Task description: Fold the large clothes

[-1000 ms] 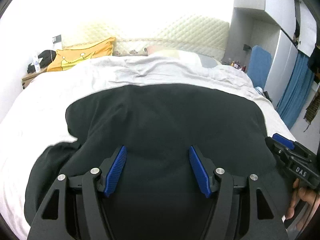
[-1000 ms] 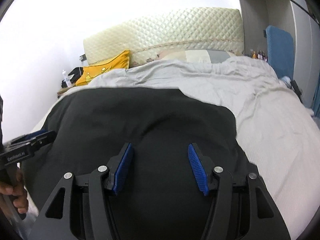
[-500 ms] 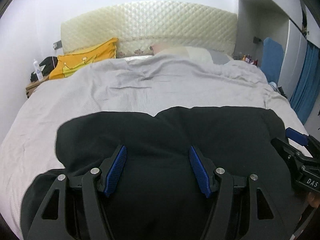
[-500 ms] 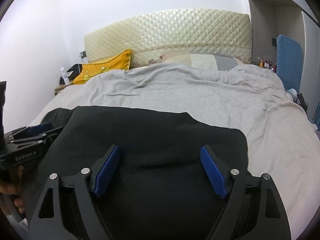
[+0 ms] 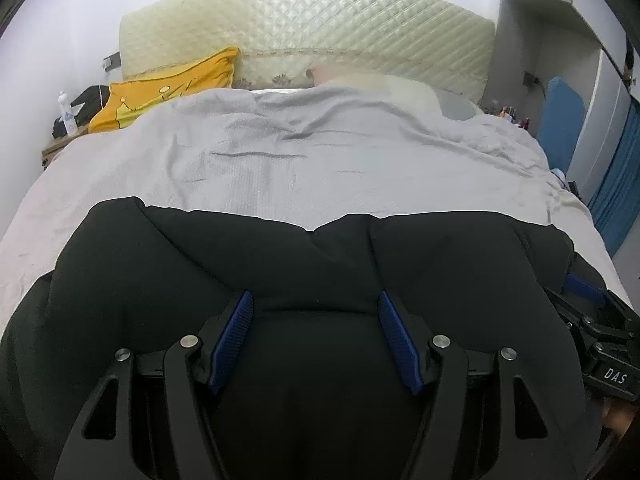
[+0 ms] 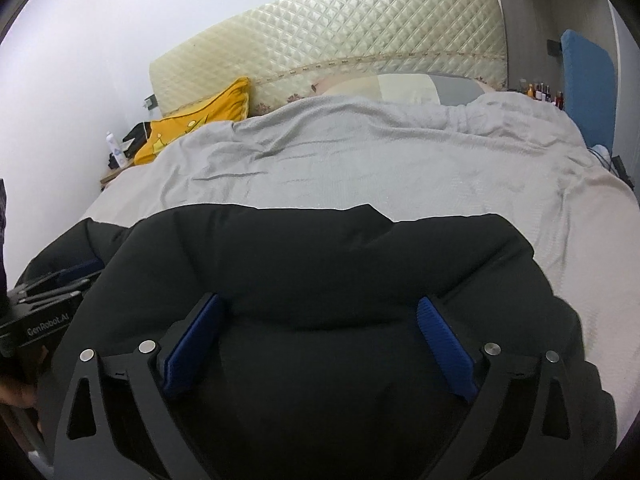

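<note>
A large black garment (image 5: 312, 264) lies spread across the near end of the bed, its far edge wavy; it also shows in the right wrist view (image 6: 320, 264). My left gripper (image 5: 314, 308) is open, its blue pads over the near part of the cloth with nothing between them. My right gripper (image 6: 320, 312) is open wide over the same cloth, to the right of the left one. Each gripper shows at the side of the other's view, the right one (image 5: 600, 340) and the left one (image 6: 48, 292).
The grey bedspread (image 5: 320, 160) stretches to a quilted cream headboard (image 5: 312, 32). A yellow cushion (image 5: 168, 96) and a pale pillow (image 5: 380, 88) lie at the head. A bedside table with a bottle (image 5: 66, 114) stands left; blue curtain (image 5: 616, 184) right.
The garment's far edge has come nearer, baring more bedspread. The right gripper's jaws have opened wider. Both views have tilted up towards the headboard.
</note>
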Action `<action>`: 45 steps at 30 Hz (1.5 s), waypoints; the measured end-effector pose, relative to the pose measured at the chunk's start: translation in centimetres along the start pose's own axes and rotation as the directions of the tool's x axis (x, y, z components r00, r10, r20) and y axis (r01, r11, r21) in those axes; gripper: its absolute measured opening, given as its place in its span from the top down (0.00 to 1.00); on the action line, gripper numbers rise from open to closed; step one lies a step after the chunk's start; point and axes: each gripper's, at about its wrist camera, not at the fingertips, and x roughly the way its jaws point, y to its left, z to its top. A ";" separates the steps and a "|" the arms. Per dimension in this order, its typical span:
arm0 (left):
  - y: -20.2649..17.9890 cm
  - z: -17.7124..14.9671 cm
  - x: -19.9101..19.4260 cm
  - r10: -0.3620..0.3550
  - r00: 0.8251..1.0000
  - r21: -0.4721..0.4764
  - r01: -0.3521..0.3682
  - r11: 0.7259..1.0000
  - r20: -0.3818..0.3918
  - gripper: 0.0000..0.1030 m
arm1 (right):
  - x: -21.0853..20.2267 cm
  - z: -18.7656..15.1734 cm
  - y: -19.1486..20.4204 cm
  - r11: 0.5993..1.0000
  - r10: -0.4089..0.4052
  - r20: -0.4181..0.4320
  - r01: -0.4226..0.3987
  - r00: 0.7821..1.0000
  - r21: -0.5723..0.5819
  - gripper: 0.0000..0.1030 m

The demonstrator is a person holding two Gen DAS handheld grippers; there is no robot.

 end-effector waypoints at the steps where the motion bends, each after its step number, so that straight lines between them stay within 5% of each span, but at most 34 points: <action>1: 0.2 0.1 0.1 -0.006 1.000 -0.005 0.006 1.000 0.003 0.36 | 0.2 0.0 0.0 1.000 0.002 -0.003 -0.002 1.000 0.001 0.05; 8: 1.2 -0.4 -1.3 -0.045 0.999 -0.025 0.045 0.999 0.020 0.36 | -1.2 -0.5 -0.1 1.000 0.001 -0.020 -0.001 1.000 -0.001 0.05; 15: 3.6 -0.9 -4.1 0.078 0.996 0.008 -0.078 0.997 0.044 0.35 | -4.9 -0.6 -1.1 0.998 -0.045 0.021 0.046 0.999 -0.040 0.01; 22: 6.4 -3.0 -4.3 0.243 0.970 0.057 -0.244 0.968 0.017 0.35 | -5.0 -1.4 -3.9 0.985 -0.165 0.009 0.165 0.986 -0.041 0.00; 31: 5.7 -4.1 -2.6 0.195 0.981 0.052 -0.195 0.979 0.015 0.34 | -2.8 -3.2 -5.6 0.995 -0.098 -0.007 0.098 0.995 0.018 0.00; 36: 6.4 -3.8 -3.5 0.175 0.984 -0.005 -0.175 0.984 -0.017 0.34 | -4.1 -2.8 -5.1 0.991 -0.134 -0.001 0.134 0.991 0.012 0.00; 41: 6.1 -2.3 -7.4 0.078 0.997 -0.070 -0.079 0.994 -0.025 0.34 | -8.6 -0.5 -3.2 0.991 -0.130 0.053 0.131 0.990 -0.017 0.00; 45: 4.3 -0.8 -13.3 0.082 0.996 -0.036 -0.081 0.996 0.028 0.34 | -14.1 2.5 -1.8 0.994 -0.107 0.134 0.111 0.985 -0.020 0.00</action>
